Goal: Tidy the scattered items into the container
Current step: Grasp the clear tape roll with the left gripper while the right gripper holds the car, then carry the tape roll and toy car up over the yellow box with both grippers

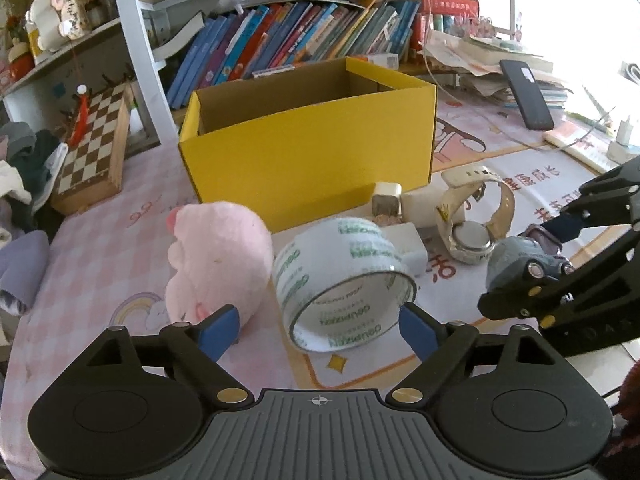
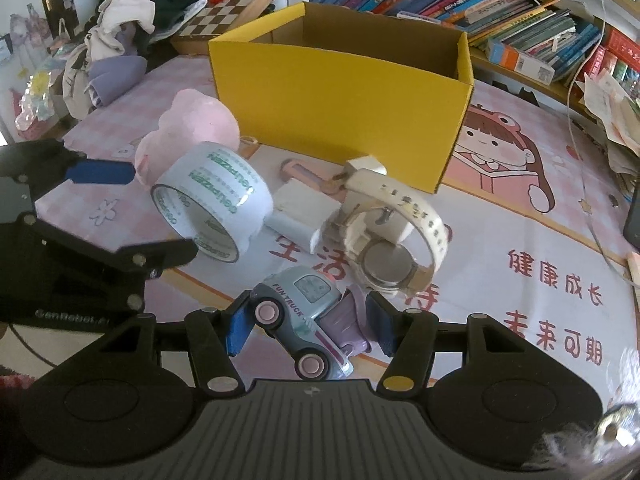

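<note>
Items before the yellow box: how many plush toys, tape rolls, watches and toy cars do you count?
Plush toy: 1
Tape roll: 1
Watch: 1
Toy car: 1
Total: 4

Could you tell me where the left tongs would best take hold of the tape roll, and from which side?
Grip the tape roll across its flat white band, from the near side. It lies tilted with its open core facing the left tongs, which are open astride its near rim. The plush crowds one flank, so probably close gently.
</note>
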Demonstrator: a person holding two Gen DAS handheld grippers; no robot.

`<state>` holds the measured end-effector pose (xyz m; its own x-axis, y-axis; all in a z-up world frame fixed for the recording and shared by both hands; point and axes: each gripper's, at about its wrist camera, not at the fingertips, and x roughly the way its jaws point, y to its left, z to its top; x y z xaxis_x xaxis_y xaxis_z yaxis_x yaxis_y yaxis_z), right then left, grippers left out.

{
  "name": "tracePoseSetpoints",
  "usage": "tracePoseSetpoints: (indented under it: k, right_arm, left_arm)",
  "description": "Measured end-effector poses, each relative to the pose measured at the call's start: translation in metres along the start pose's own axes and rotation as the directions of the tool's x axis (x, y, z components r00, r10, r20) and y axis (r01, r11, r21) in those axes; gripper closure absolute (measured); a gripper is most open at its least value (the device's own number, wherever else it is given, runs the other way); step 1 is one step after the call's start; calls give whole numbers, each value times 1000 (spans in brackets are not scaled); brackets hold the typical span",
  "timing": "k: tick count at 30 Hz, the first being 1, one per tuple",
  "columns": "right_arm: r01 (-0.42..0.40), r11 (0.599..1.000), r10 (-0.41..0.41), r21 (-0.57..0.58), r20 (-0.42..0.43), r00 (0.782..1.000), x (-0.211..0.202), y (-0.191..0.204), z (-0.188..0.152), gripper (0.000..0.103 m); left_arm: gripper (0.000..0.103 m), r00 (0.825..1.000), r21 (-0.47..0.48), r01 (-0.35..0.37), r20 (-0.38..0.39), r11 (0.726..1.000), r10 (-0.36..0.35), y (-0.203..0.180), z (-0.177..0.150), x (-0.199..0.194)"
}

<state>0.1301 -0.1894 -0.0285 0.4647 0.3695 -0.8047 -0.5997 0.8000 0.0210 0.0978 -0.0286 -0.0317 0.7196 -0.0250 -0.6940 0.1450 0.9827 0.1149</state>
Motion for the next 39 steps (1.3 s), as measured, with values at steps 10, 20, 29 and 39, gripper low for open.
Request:
tracePoseSetpoints:
  k: [10, 20, 29, 39]
  right_arm:
    - [15, 1000, -15, 15, -18, 1000, -2, -18, -5, 46]
    - [7, 1000, -7, -2, -26, 1000, -3, -26, -9, 46]
    - [-13, 1000, 12, -25, -14, 1000, -5, -16, -4, 46]
    - [-22, 997, 25, -79, 30, 999, -13, 6, 5, 46]
  left_arm:
    - [11, 998, 34, -8, -70, 999, 11, -17, 8, 25]
    - [14, 996, -6, -32, -88, 999, 32, -16, 11, 39]
    - [15, 999, 0, 8, -34, 1000, -8, -11, 7, 15]
    - [15, 998, -12, -2, 64, 1000, 2, 4, 6, -21]
